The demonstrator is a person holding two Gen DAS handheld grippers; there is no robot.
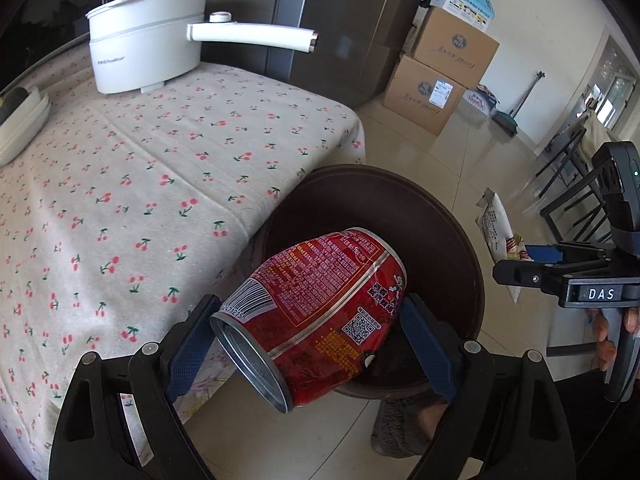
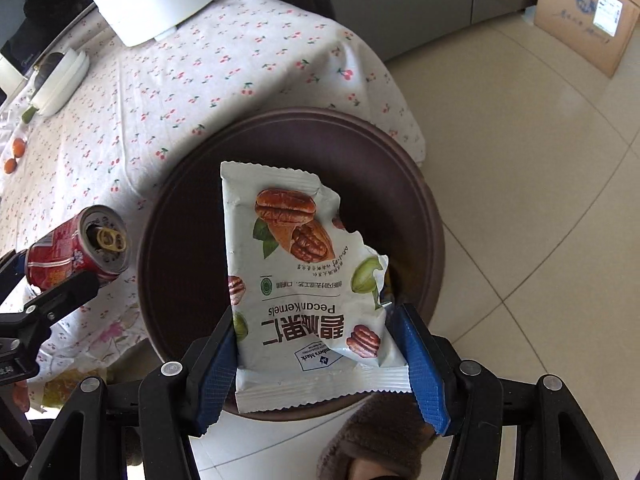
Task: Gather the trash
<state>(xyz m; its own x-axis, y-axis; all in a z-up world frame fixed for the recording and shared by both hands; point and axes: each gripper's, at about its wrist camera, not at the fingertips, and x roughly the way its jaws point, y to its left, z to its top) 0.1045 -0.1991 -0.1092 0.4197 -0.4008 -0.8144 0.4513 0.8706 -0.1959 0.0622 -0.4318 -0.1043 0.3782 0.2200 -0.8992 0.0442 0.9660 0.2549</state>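
Observation:
My left gripper (image 1: 308,332) is shut on a dented red drink can (image 1: 316,312) and holds it tilted over the near rim of a round dark brown bin (image 1: 452,232) beside the table. The can also shows in the right wrist view (image 2: 76,252), its open top facing the camera. My right gripper (image 2: 318,352) is shut on a torn white pecan kernels packet (image 2: 304,280) and holds it above the bin (image 2: 416,208). The right gripper also shows at the right edge of the left wrist view (image 1: 516,276).
A table with a cherry-print cloth (image 1: 140,168) stands left of the bin. On it are a white electric pot (image 1: 148,48), white dishes (image 1: 20,124) and small oranges (image 2: 14,156). Cardboard boxes (image 1: 440,76) and a grey fridge (image 1: 328,20) stand behind. A slippered foot (image 2: 372,440) is below the bin.

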